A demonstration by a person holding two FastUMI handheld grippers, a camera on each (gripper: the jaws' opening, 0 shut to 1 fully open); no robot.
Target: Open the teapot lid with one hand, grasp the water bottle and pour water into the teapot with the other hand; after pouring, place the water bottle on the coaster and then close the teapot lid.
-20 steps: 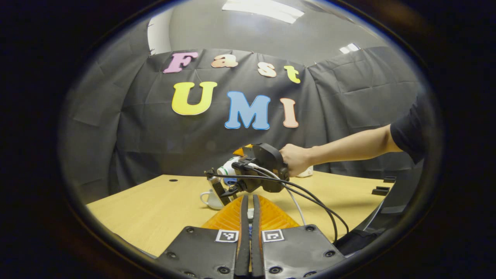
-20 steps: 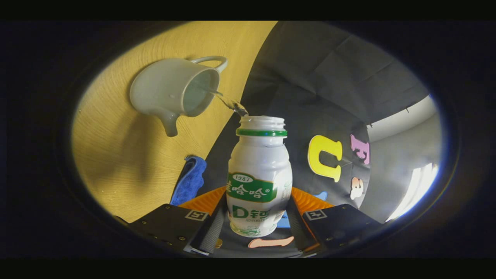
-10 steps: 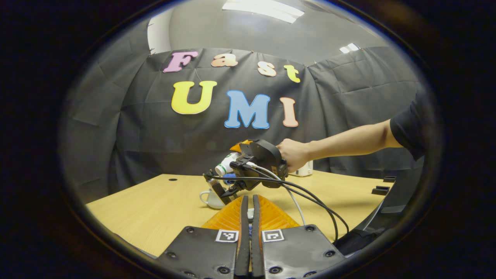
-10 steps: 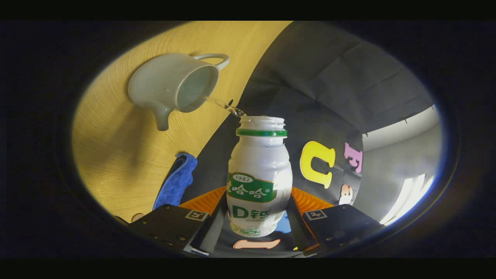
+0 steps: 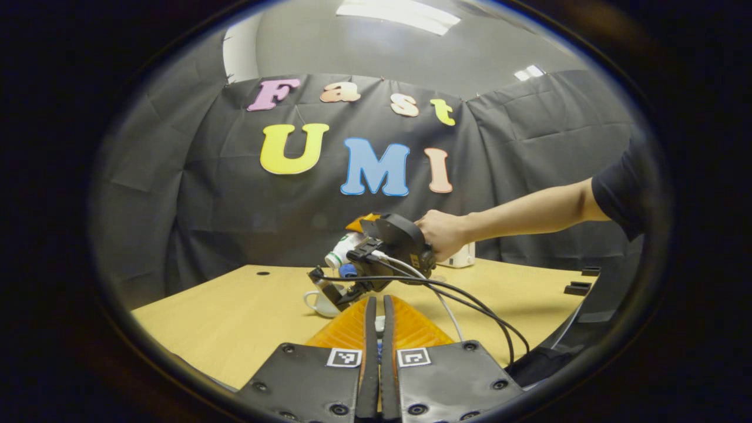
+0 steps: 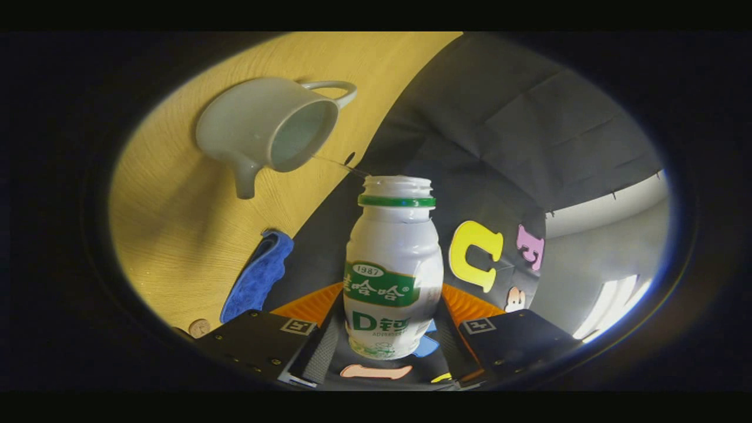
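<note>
Along the bottom of the left gripper view, your left gripper (image 5: 376, 329) has its two fingers (image 5: 369, 352) drawn almost together, with only a thin slit between them. Whether anything is pinched in that slit cannot be told. Beyond the fingers lies the wooden table (image 5: 235, 317). Over its middle your right hand (image 5: 442, 234) holds the right gripper (image 5: 352, 249), cables trailing from it toward you. The water bottle (image 5: 342, 249) is in that gripper, tipped with its mouth down and to the left. Directly below it, the white teapot (image 5: 320, 302) stands on the table, partly hidden by the gripper, its handle toward the left. A small white box (image 5: 461, 258) sits at the back edge of the table, just behind your hand.

At the bottom of the right gripper view, your right gripper (image 6: 392, 338) is clamped on the water bottle (image 6: 392, 270), one finger pressing on each side of its lower body. The bottle has no cap. A thin stream of water (image 6: 341, 166) runs from its mouth to the open top of the teapot (image 6: 267, 132), which has no lid on it. A blue cloth (image 6: 258, 276) lies on the table (image 6: 176, 235) near the wall, apart from the teapot. A small round brown disc (image 6: 198, 328) lies just beside the cloth's near end.
</note>
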